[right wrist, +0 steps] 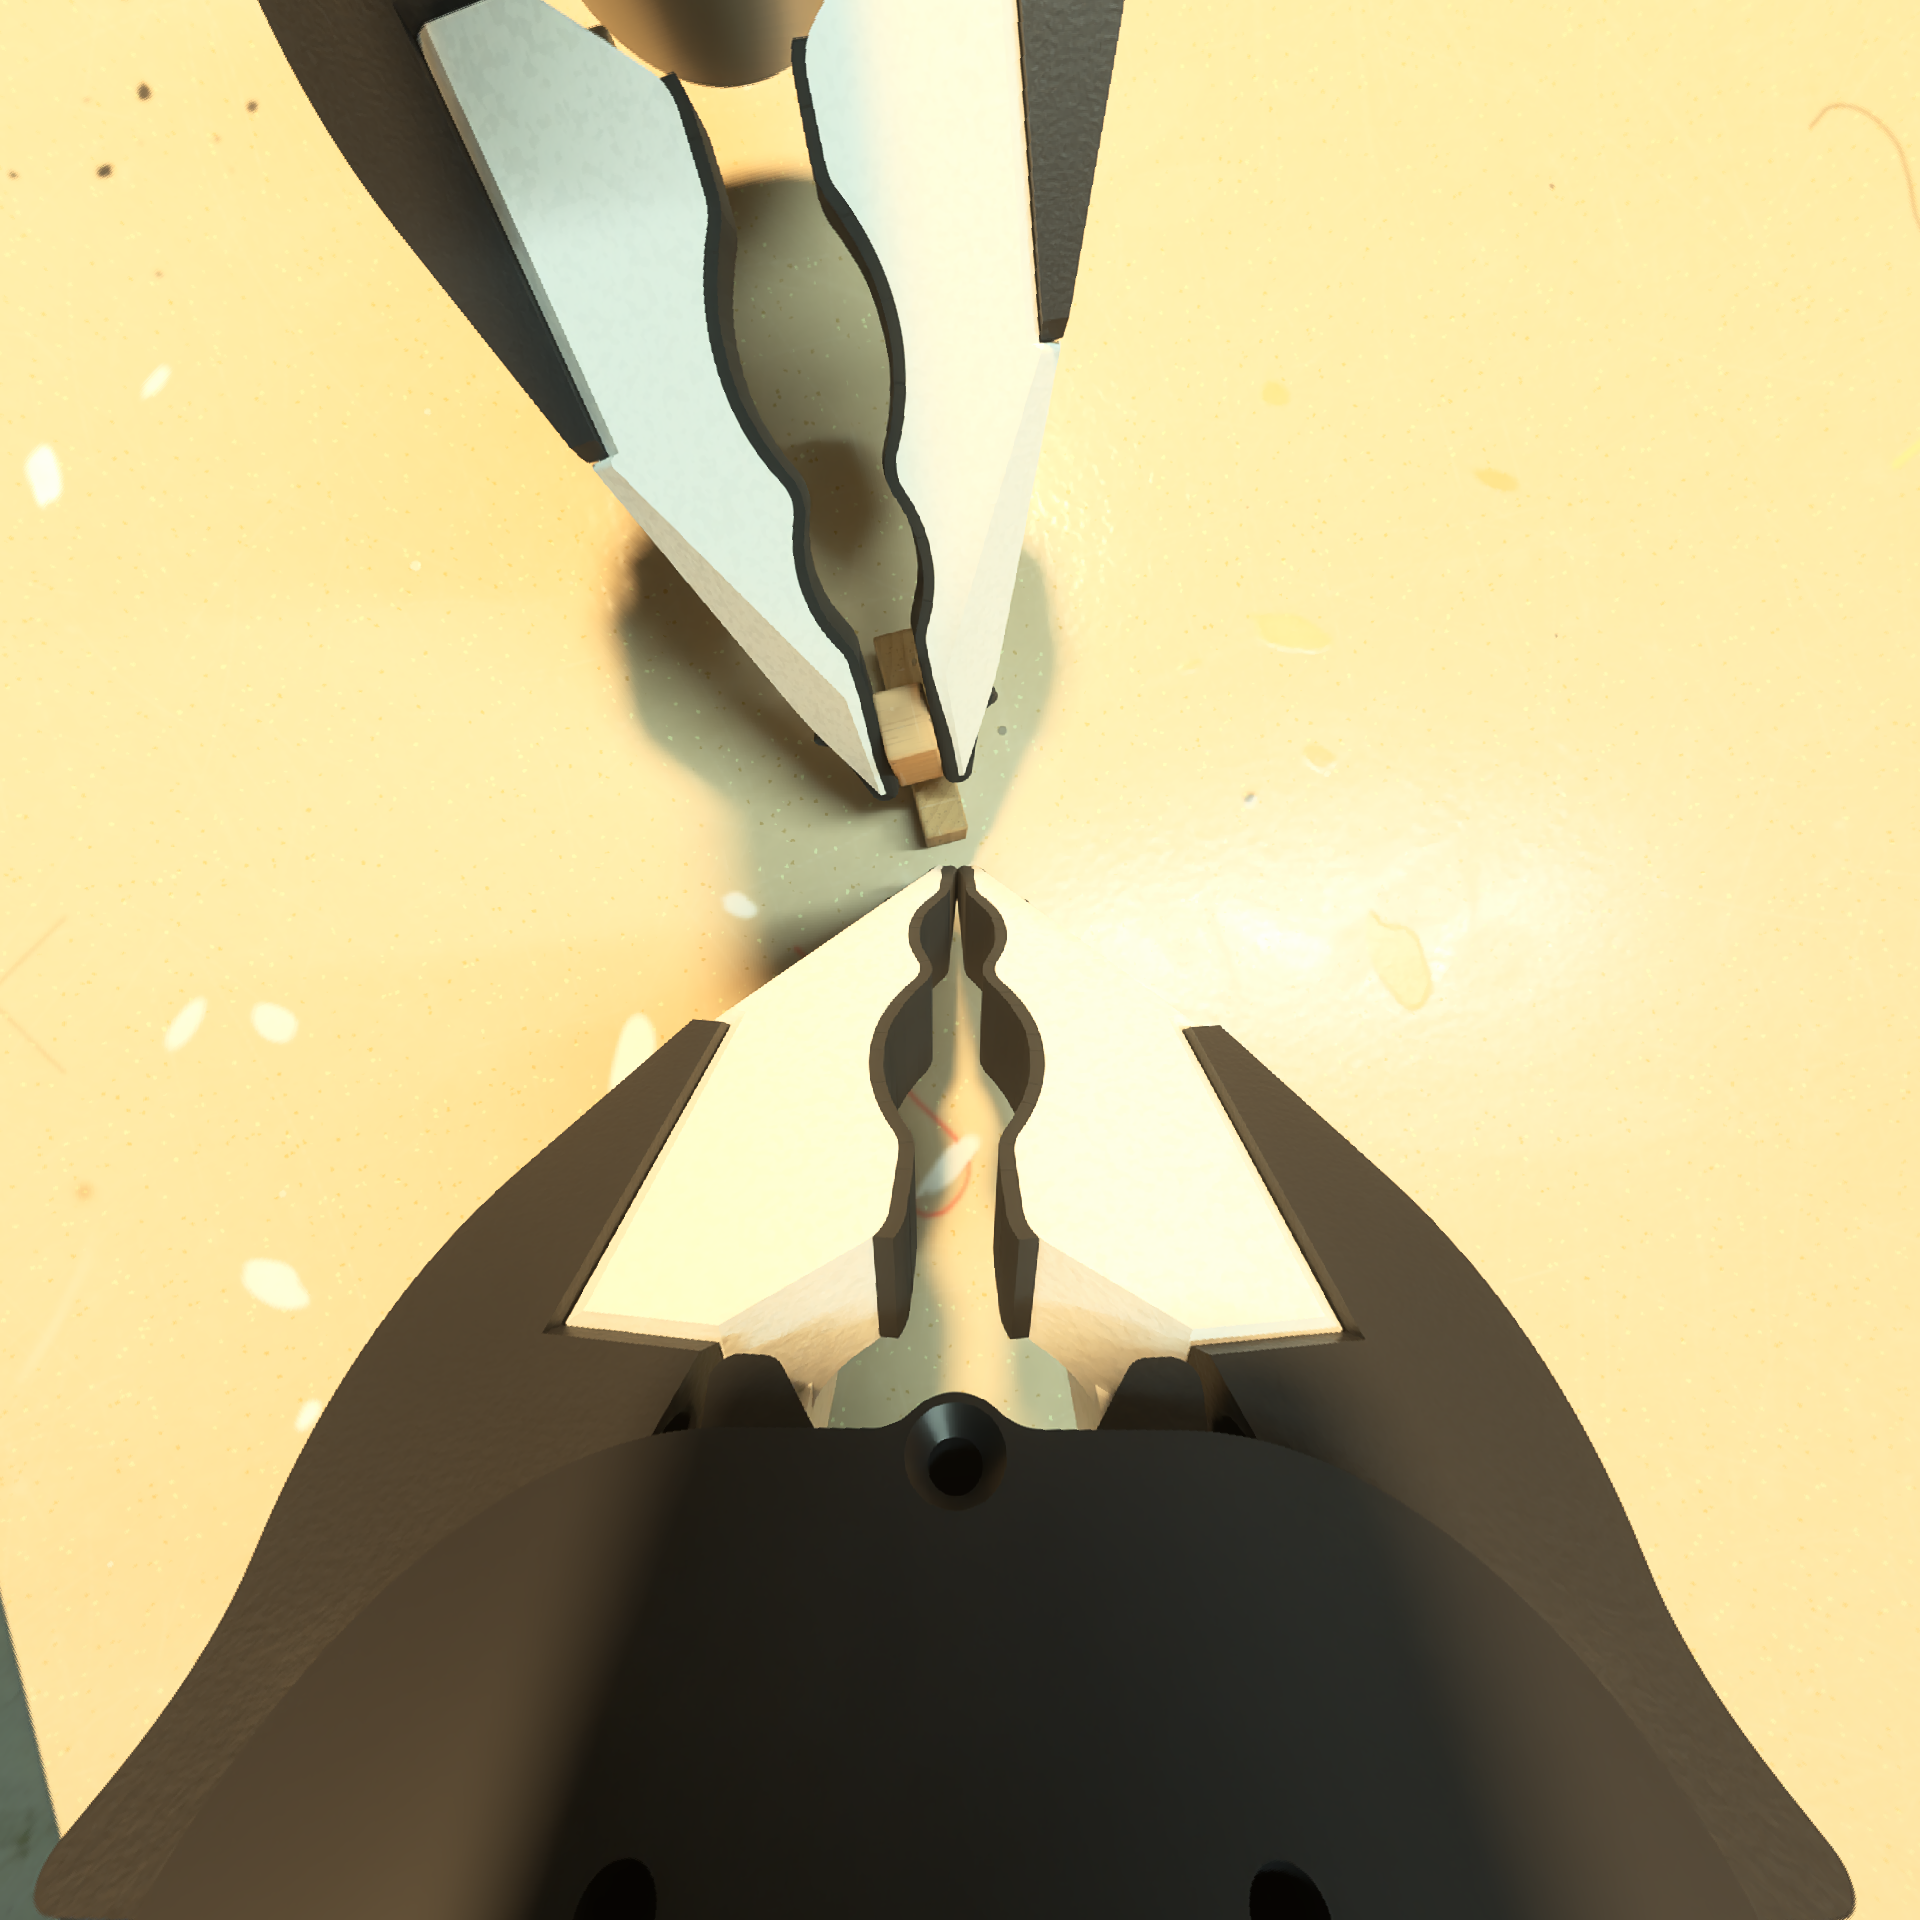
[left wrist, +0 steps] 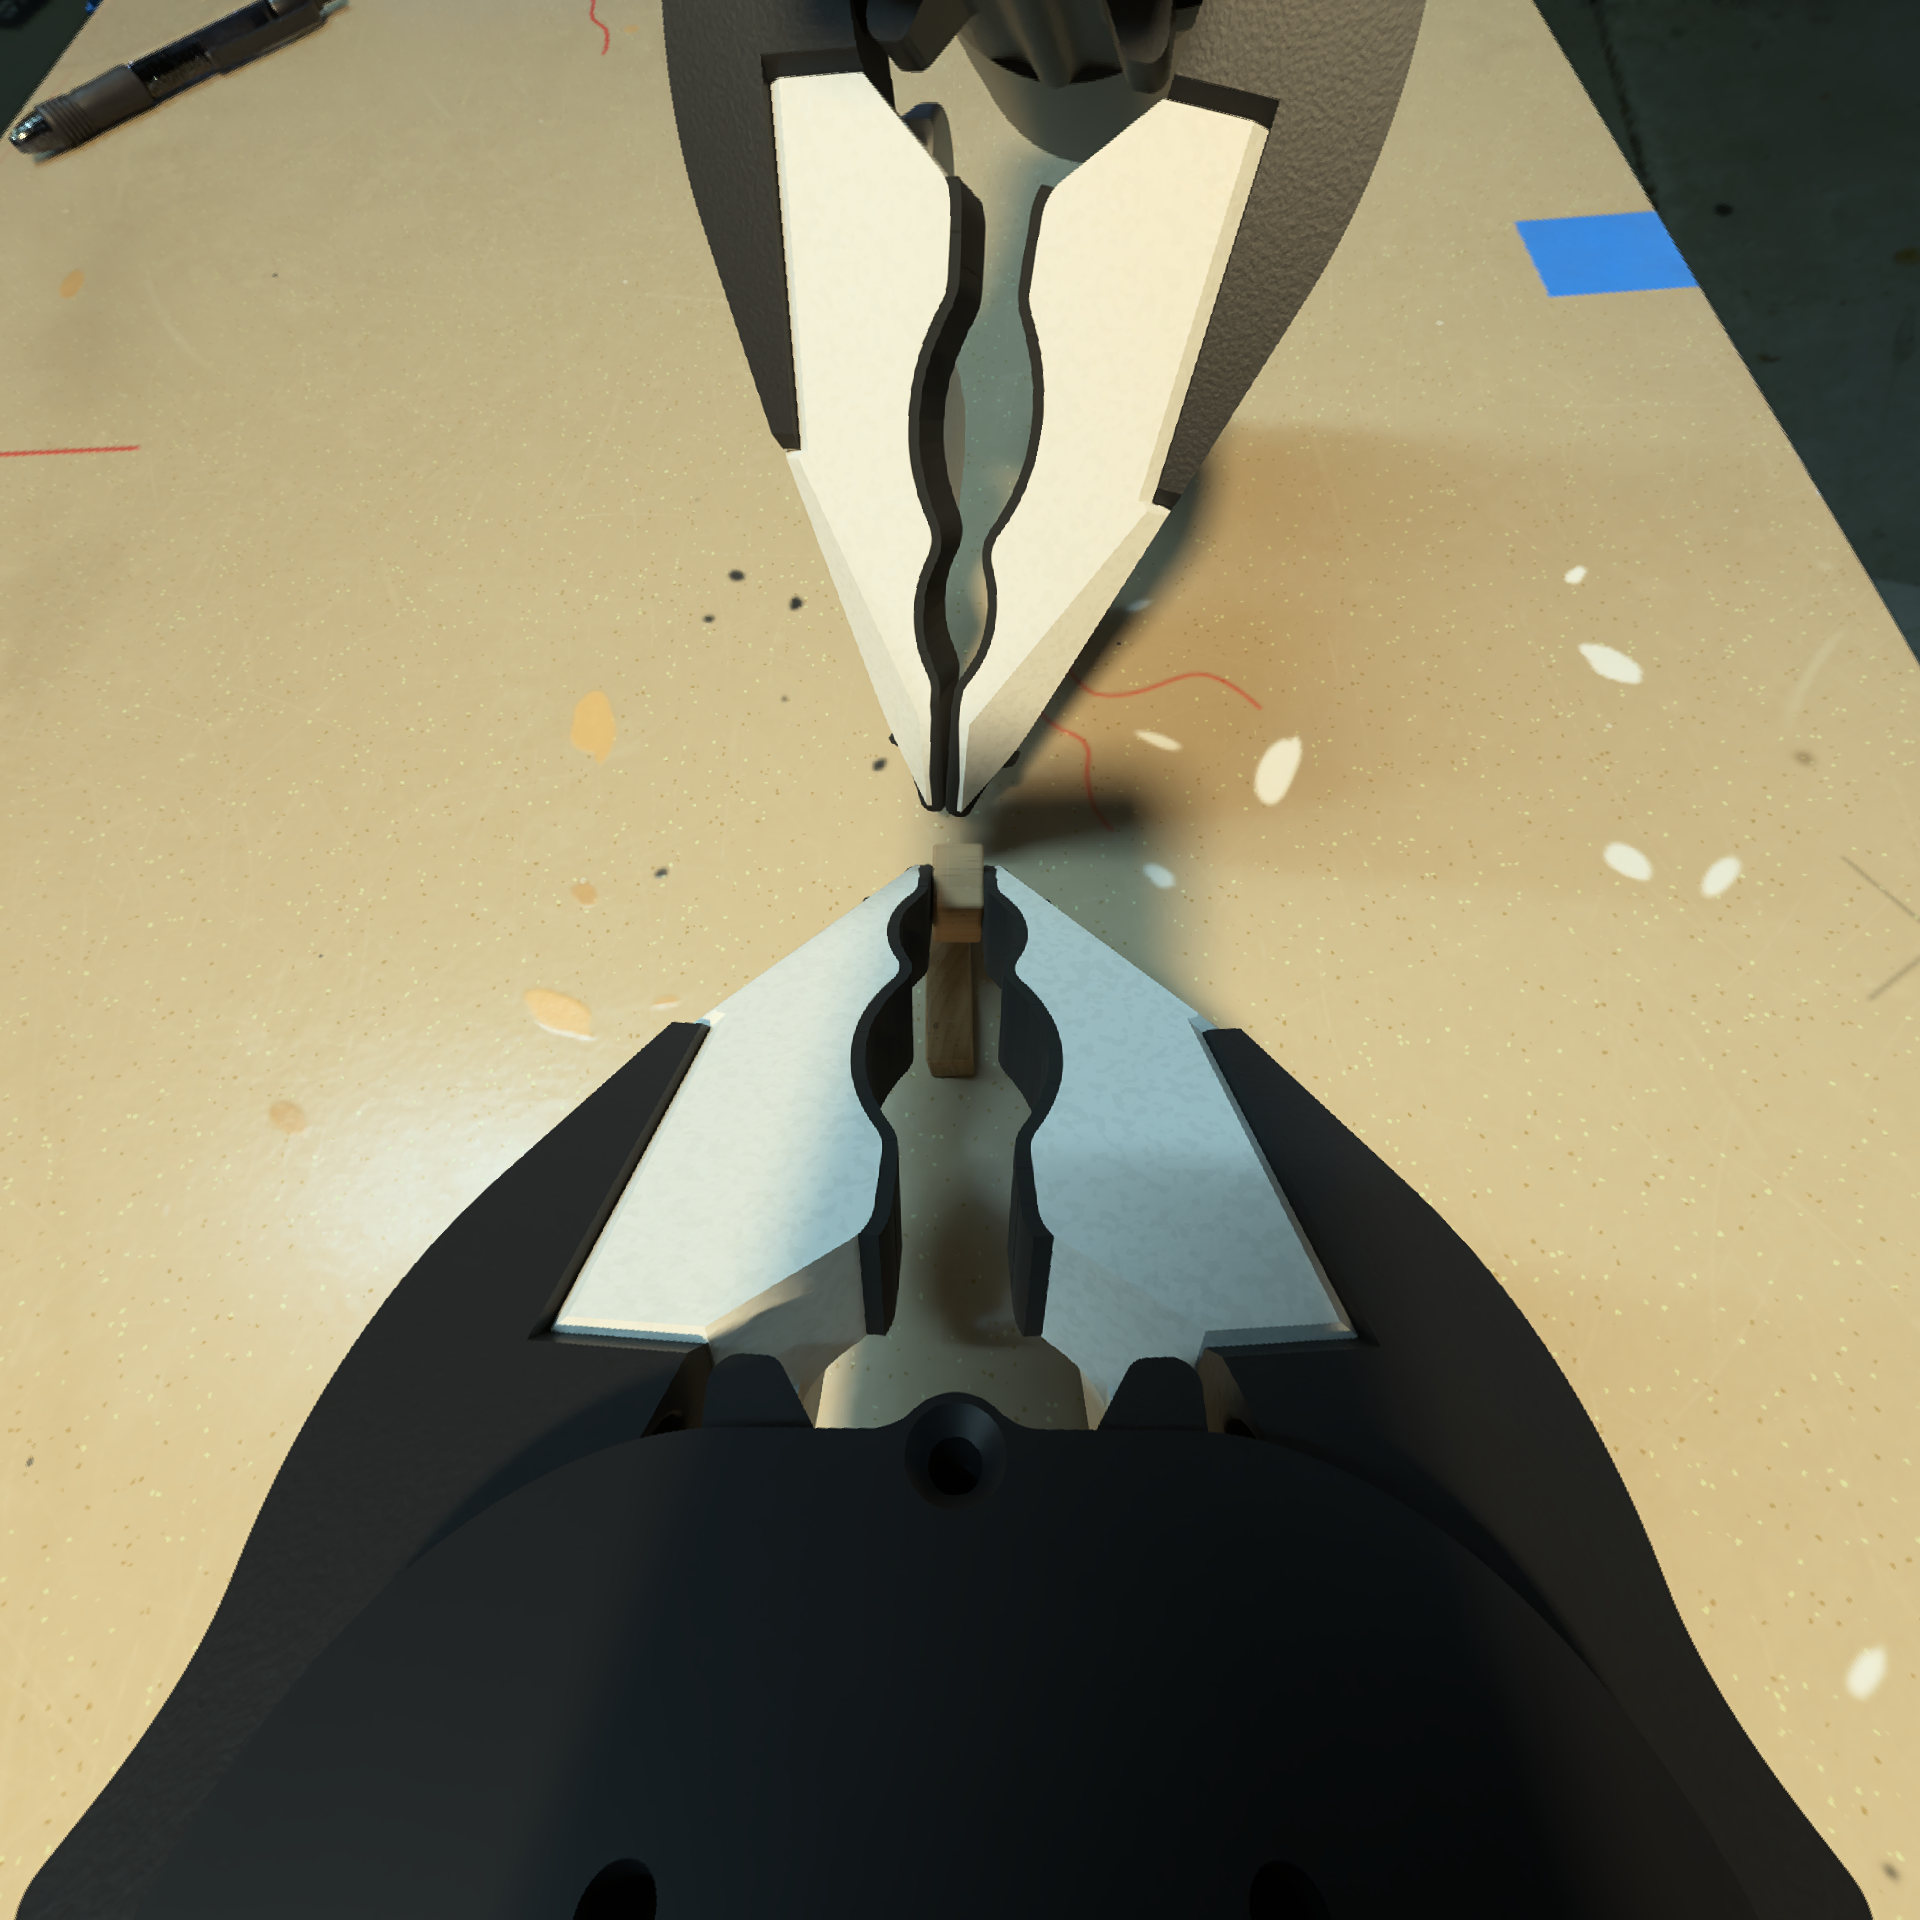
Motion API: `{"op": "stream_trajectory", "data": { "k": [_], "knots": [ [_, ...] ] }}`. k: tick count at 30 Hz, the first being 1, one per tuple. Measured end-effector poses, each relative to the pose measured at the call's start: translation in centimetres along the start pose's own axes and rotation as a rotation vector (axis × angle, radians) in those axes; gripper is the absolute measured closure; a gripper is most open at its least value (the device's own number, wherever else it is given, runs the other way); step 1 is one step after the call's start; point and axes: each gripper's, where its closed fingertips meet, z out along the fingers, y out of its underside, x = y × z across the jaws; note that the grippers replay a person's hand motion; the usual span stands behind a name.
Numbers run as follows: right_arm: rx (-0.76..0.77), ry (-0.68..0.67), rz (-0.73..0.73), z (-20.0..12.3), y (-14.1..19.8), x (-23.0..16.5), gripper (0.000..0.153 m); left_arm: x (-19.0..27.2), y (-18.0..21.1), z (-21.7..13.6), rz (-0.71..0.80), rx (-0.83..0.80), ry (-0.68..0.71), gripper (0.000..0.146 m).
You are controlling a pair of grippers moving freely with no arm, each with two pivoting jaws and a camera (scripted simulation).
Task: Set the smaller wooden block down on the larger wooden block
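My left gripper [left wrist: 956, 881] is shut on the smaller wooden block [left wrist: 958, 868], a pale cube pinched between its fingertips. The block sits right over the larger wooden block [left wrist: 951, 1013], a brown bar lying flat on the table between my left fingers; I cannot tell if they touch. In the right wrist view, the left gripper [right wrist: 920, 779] holds the small block [right wrist: 906, 743] across the bar [right wrist: 942, 818], whose two ends stick out. My right gripper [right wrist: 956, 873] is shut and empty, its tips just short of the blocks; it also shows in the left wrist view [left wrist: 954, 805].
The tan tabletop [left wrist: 416, 520] has paint spots and red marks. A dark pen-like tool [left wrist: 166, 73] lies at the far left. A blue tape patch [left wrist: 1605, 255] lies near the table's right edge, with dark floor beyond.
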Motion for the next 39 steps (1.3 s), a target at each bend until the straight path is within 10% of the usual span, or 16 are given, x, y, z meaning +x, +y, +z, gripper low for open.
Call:
{"op": "stream_trajectory", "data": {
  "k": [28,39],
  "knots": [
    [-0.219,0.028,-0.077,0.7,0.0,-0.1,0.153,0.0,1.0,-0.1,0.011,-0.054,-0.004,0.138],
    [-0.044,-0.039,0.064,-1.1,0.0,0.4,0.141,-0.3,0.8,-0.1,-0.018,-0.039,-0.019,0.138]
  ]
}}
